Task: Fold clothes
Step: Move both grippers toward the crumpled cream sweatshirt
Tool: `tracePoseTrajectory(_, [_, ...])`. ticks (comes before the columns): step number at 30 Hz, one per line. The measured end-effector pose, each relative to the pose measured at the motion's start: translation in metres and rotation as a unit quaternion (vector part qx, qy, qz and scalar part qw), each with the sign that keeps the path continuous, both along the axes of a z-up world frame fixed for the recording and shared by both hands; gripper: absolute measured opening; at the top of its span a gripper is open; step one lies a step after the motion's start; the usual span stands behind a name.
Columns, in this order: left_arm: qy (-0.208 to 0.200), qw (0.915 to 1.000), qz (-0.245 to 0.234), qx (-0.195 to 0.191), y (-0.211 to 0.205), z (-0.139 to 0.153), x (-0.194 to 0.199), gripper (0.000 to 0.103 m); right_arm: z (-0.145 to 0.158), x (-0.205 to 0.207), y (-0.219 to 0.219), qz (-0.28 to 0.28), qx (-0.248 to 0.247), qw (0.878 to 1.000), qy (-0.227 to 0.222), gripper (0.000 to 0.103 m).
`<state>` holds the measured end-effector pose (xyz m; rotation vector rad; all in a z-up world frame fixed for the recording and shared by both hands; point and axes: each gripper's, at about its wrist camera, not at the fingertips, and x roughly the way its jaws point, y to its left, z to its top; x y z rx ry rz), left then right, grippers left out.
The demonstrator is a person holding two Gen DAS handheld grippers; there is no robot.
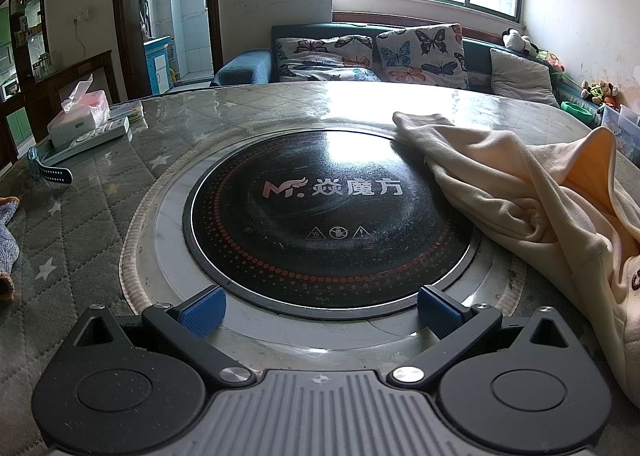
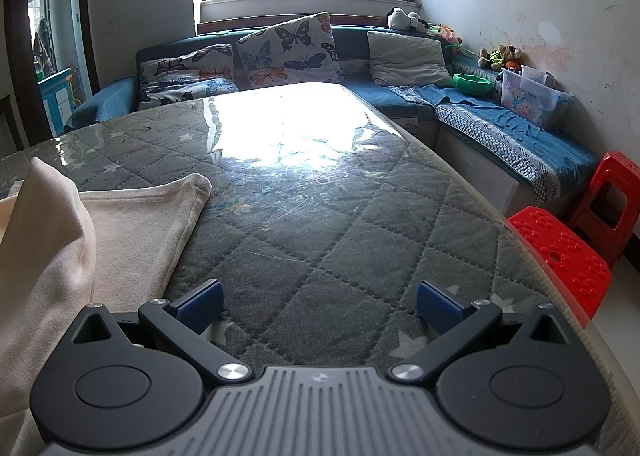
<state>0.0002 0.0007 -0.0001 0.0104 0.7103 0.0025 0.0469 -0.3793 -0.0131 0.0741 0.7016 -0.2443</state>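
The cream garment (image 1: 532, 207) is cut off by the right edge in the left wrist view, so its dark embroidered mark cannot be read. At the table's (image 1: 92, 215) left edge, a knitted item (image 1: 7, 244) is only partly seen.

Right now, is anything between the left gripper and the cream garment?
Nothing visible. The left gripper hangs open over the black induction cooktop; the cream garment lies to its right, overlapping the cooktop's edge.
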Motion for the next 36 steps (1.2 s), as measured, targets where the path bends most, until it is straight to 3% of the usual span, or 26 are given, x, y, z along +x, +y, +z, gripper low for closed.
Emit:
tracePoseTrajectory(11, [0.009,0.9999,-0.007,0.000,0.001,0.001,0.001,0.103,0.009,0.000,-0.003,0.006,0.002,1.000,0.010,0.103])
tracePoseTrajectory(20, [0.012,0.9999,0.004,0.004,-0.007,0.006,-0.005,0.103,0.038,-0.027,0.011,0.029,0.004,0.999,-0.023,0.103])
tracePoseTrajectory(36, [0.015,0.9994,-0.028,-0.012,-0.044,0.029,-0.040,0.103,0.056,-0.071,0.037,0.071,-0.014,0.997,-0.017,0.103])
